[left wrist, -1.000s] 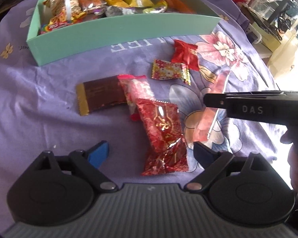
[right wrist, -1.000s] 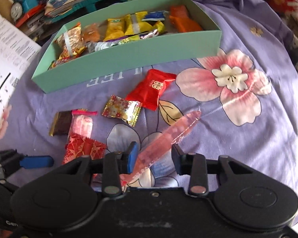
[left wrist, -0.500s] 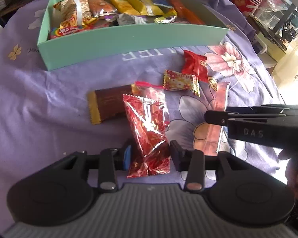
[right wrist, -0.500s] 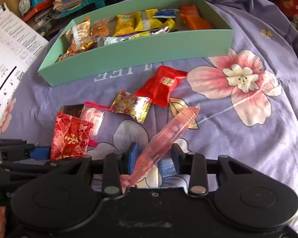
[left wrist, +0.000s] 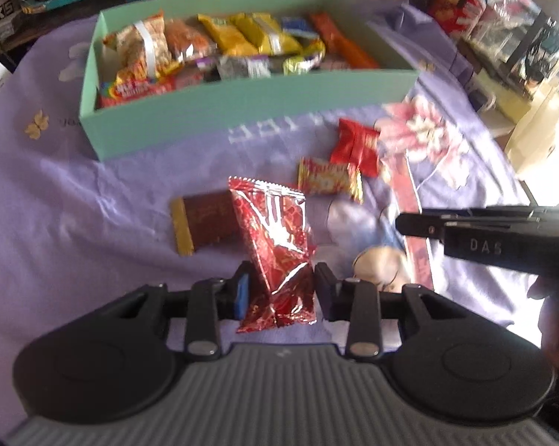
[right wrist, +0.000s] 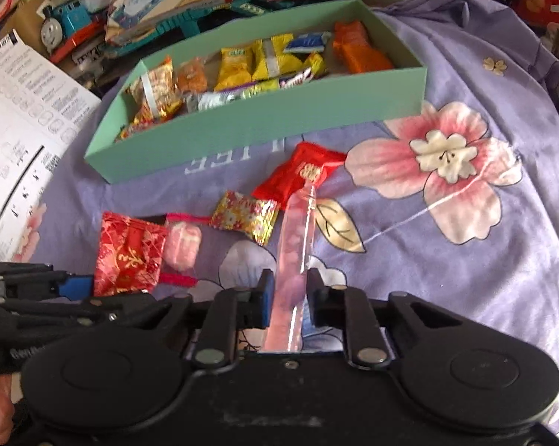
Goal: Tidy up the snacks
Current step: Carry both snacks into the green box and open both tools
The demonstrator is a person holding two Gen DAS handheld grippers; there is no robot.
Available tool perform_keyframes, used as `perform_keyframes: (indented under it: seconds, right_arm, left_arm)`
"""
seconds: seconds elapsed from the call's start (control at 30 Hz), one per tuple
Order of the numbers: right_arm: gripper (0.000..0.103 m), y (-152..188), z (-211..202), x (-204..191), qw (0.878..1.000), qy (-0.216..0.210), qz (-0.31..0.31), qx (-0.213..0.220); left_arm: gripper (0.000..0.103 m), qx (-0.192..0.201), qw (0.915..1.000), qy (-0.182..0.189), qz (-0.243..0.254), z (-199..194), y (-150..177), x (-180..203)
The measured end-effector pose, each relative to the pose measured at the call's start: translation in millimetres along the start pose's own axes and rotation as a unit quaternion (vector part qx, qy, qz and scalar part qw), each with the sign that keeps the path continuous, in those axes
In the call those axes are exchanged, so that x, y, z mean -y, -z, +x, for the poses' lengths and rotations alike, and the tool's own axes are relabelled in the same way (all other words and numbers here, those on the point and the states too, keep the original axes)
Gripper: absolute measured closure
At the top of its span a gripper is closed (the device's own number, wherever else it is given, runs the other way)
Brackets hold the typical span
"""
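Observation:
My left gripper (left wrist: 279, 290) is shut on a red patterned foil packet (left wrist: 275, 238) and holds it above the cloth; the packet also shows in the right wrist view (right wrist: 129, 254). My right gripper (right wrist: 287, 297) is shut on a long clear pink candy tube (right wrist: 296, 238), lifted and pointing toward the box. The mint green box (left wrist: 242, 107) with several snacks stands beyond, also in the right wrist view (right wrist: 264, 126). On the cloth lie a brown bar (left wrist: 205, 219), a gold-red candy (left wrist: 329, 180), a red pouch (left wrist: 355, 146) and a pink sweet bag (right wrist: 183, 245).
A purple flowered cloth (right wrist: 465, 260) covers the table. Books, a toy train (right wrist: 64, 26) and paper sheets (right wrist: 23, 141) crowd the far and left sides. Bags and racks stand at the right edge (left wrist: 521, 44).
My left gripper closed on the red packet and lifted it. My right gripper raised the pink tube, and both moved closer to the box.

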State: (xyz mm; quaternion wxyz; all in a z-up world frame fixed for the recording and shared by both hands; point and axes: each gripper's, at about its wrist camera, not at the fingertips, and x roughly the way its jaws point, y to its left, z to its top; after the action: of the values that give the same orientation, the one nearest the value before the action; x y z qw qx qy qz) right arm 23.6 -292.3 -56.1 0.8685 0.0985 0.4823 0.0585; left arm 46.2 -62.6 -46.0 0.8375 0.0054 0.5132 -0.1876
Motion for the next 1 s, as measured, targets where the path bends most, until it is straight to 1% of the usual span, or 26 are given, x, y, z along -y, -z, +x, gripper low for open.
perform_keyframes:
  seconds: [0.1, 0.27, 0.43, 0.57, 0.73, 0.9, 1.0]
  right_arm:
    - [0.086, -5, -10, 1, 1.000, -0.009, 0.005, 0.013]
    - [0.086, -17, -23, 3, 1.000, -0.013, 0.006, 0.027]
    - [0.086, -41, -27, 8, 0.999, -0.014, 0.014, 0.038]
    - [0.086, -75, -25, 11, 0.998, -0.016, 0.017, 0.054]
    - [0.086, -126, -17, 12, 0.997, -0.015, 0.017, 0.075]
    - [0.086, -176, 2, 14, 0.996, -0.003, 0.005, 0.093]
    - [0.086, -201, 22, 19, 0.996, 0.004, 0.004, 0.091]
  left_arm:
    - [0.069, 0.018, 0.9998, 0.007, -0.006, -11, -6, -1]
    - [0.069, 0.031, 0.9993, 0.012, -0.019, -21, -16, -5]
    - [0.069, 0.043, 0.9987, 0.015, -0.025, -25, -35, -12]
    - [0.069, 0.062, 0.9978, 0.007, -0.023, -27, -65, -21]
    - [0.069, 0.080, 0.9963, -0.001, -0.031, -24, -115, -36]
    - [0.069, 0.088, 0.9956, -0.013, -0.027, -8, -168, -47]
    - [0.069, 0.085, 0.9958, -0.018, -0.030, 10, -196, -54]
